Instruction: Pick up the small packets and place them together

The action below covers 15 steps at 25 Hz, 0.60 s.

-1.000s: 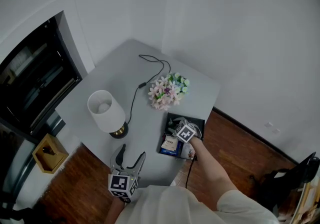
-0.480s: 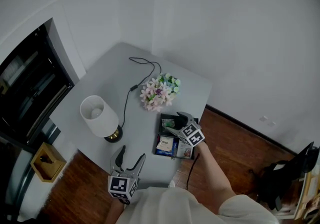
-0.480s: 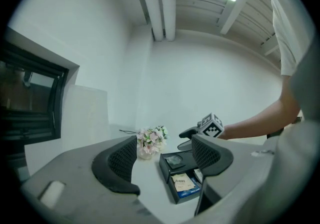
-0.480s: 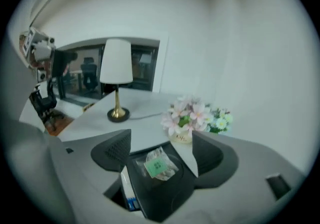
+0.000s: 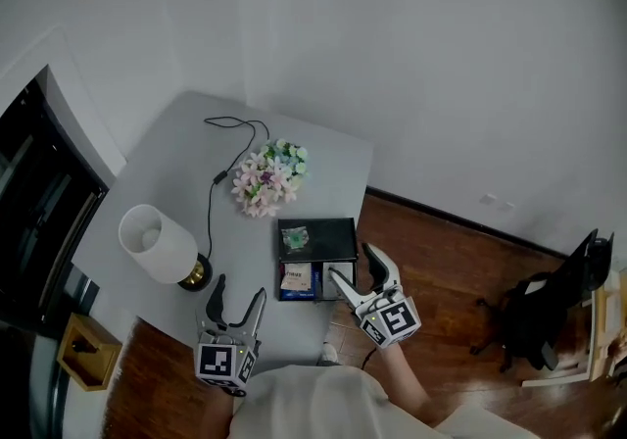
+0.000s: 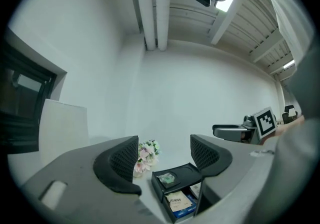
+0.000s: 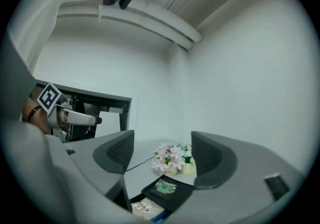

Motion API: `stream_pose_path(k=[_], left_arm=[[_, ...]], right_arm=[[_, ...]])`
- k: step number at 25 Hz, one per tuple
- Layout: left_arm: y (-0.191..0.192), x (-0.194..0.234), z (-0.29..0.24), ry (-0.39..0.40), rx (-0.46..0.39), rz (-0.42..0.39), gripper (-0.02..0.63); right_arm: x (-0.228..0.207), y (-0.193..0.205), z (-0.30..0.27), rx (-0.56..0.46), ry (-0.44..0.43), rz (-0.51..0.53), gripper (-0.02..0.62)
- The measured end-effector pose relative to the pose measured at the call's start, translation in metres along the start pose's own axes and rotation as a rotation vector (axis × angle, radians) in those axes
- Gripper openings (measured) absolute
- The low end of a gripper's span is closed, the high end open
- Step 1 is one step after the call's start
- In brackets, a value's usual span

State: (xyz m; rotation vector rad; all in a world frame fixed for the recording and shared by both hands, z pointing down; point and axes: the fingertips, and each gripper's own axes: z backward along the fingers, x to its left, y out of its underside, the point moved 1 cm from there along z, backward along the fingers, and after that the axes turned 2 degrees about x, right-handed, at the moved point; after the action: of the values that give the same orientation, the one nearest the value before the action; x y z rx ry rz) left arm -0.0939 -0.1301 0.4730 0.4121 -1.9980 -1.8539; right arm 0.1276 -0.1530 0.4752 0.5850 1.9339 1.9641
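Standing in a white-walled corner over a wood floor (image 5: 446, 261), the grey desk (image 5: 162, 158) carries a lamp (image 5: 157, 243), flowers (image 5: 266, 175) and a black box (image 5: 338, 229) holding the small packets (image 5: 297, 277). By its near edge, the left hand-held gripper (image 5: 238, 290) and the right hand-held gripper (image 5: 353, 266) are spread and empty, their jaws having just narrowed slightly.

No word or number can be read anywhere. The white-and-blue packet (image 5: 296, 279) in the black tray (image 5: 333, 231), lower middle of the head view, bears a dark line of print, too small to make out; it is just as blurred at the bottom centre of the left gripper view. The left marker cube (image 5: 220, 365) and the right marker cube (image 5: 392, 319) carry only black-and-white square patterns, no letters. The flower pot (image 7: 171, 170) shows a small dark mark, unreadable.
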Motion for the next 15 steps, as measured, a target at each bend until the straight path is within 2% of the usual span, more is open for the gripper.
stream_pose_path(k=[4,10,13,15], left_arm=[[-0.001,-0.004,-0.005,0.020,0.002,-0.004,0.325],[0.000,-0.013,-0.008,0.050,0.006,-0.005,0.325],[-0.008,-0.017,-0.005,0.061,-0.030,0.002,0.325],[-0.012,-0.019,-0.002,0.059,-0.041,-0.022,0.327]], right_arm=[[0.009,0.001,0.023,-0.010,0.074,-0.026,0.351],[0.019,0.002,0.029,-0.005,0.072,-0.016,0.350],[0.014,-0.001,0.030,-0.013,0.086,-0.019,0.350],[0.012,-0.002,0.032,-0.011,0.094,-0.020,0.350]])
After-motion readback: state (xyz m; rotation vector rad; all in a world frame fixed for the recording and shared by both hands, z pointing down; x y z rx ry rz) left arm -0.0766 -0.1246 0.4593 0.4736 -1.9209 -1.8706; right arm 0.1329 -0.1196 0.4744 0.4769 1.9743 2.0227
